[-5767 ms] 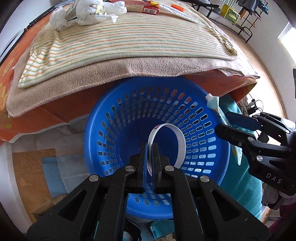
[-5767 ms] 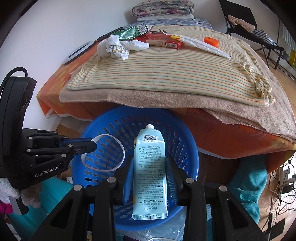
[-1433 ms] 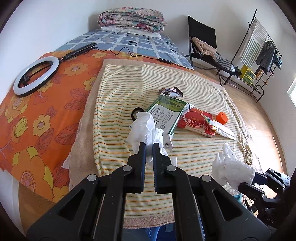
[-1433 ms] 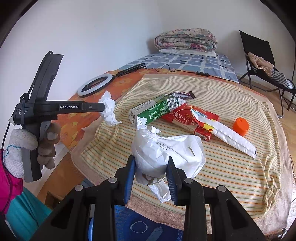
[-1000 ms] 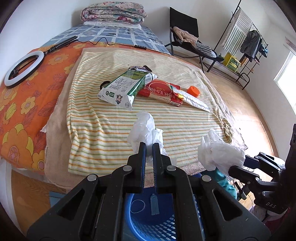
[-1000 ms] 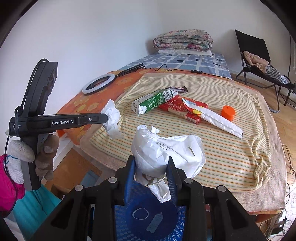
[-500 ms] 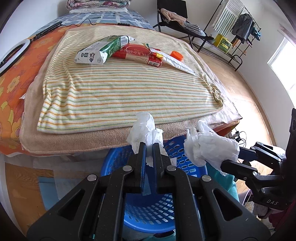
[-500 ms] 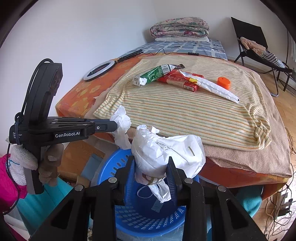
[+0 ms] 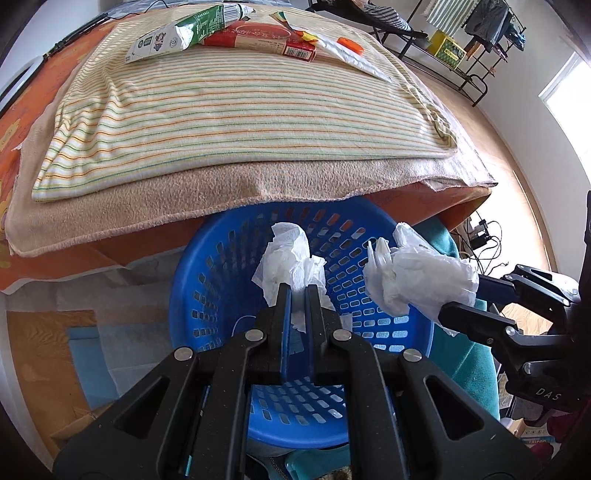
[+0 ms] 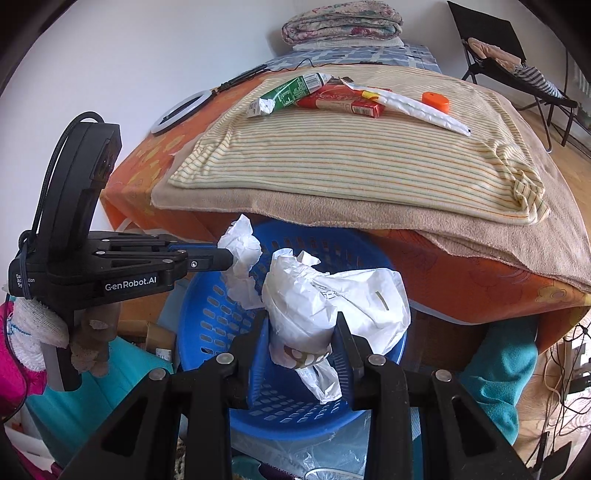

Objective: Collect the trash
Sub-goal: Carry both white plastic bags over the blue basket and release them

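A round blue basket [image 9: 192,295] [image 10: 199,332] stands on the floor under the bed's edge. My left gripper [image 9: 298,291] is shut on a crumpled white tissue [image 9: 288,258] [image 10: 242,247] and hangs over the basket's mouth. My right gripper [image 10: 301,321] is shut on a crumpled white plastic bag [image 10: 332,299] [image 9: 417,277], held above the basket's right half. On the striped blanket lie a green carton [image 9: 181,33] [image 10: 288,94], a red packet [image 9: 258,37] [image 10: 340,99], a long white wrapper [image 10: 417,107] and an orange cap [image 9: 351,44] [image 10: 436,100].
The bed [image 10: 406,206] with tan and striped blankets overhangs the basket's far rim. A ring light [image 10: 181,110] lies at the bed's left. A teal cloth [image 10: 502,365] sits right of the basket. A black chair [image 10: 495,55] and cables on the floor are further right.
Both grippers have come down and back from over the bed, carrying the tissue and the bag, and now hang over the blue basket. Neither grip has changed.
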Motion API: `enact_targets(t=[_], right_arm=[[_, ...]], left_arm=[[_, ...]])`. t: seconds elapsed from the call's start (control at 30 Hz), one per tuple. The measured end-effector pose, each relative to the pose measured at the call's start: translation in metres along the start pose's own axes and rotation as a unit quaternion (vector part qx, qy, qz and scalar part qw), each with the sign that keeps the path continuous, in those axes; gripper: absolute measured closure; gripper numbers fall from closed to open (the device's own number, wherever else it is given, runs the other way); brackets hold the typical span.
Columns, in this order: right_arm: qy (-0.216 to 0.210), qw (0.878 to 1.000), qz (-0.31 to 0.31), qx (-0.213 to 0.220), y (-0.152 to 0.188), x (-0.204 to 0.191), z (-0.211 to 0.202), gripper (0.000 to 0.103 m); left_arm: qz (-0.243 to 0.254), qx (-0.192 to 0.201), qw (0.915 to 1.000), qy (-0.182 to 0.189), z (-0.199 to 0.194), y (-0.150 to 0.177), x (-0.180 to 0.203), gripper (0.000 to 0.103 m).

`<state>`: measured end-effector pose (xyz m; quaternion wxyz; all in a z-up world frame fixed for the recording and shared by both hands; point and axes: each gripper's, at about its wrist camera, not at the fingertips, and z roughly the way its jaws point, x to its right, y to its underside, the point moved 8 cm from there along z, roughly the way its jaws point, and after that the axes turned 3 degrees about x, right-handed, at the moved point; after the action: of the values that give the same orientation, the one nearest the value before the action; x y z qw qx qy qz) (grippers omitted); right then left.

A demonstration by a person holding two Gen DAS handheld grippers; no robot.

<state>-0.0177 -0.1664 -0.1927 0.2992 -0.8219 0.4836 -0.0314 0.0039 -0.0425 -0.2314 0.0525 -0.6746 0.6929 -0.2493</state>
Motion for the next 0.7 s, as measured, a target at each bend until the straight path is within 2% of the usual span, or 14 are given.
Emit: enact_targets(t=[0.23, 0.6, 0.67, 0.7], right_arm=[[0.004, 1.000, 0.008, -0.018, 0.010, 0.007, 0.011, 0.069], [0.007, 0.999, 0.020, -0.037, 0.017, 0.014, 0.025, 0.066], [0.009, 0.999, 0.021, -0.039, 0.017, 0.015, 0.026, 0.066], [0.009, 0.999, 0.021, -0.040, 0.017, 0.015, 0.026, 0.066]], left_arm=[[-0.001, -0.028, 0.9996, -0.009, 0.015, 0.012, -0.004, 0.098], [0.008, -0.048, 0.9983, -0.032, 0.027, 0.022, -0.008, 0.098], [0.007, -0.051, 0.9981, -0.034, 0.028, 0.023, -0.010, 0.094], [0.008, -0.052, 0.9980, -0.036, 0.028, 0.024, -0.010, 0.086]])
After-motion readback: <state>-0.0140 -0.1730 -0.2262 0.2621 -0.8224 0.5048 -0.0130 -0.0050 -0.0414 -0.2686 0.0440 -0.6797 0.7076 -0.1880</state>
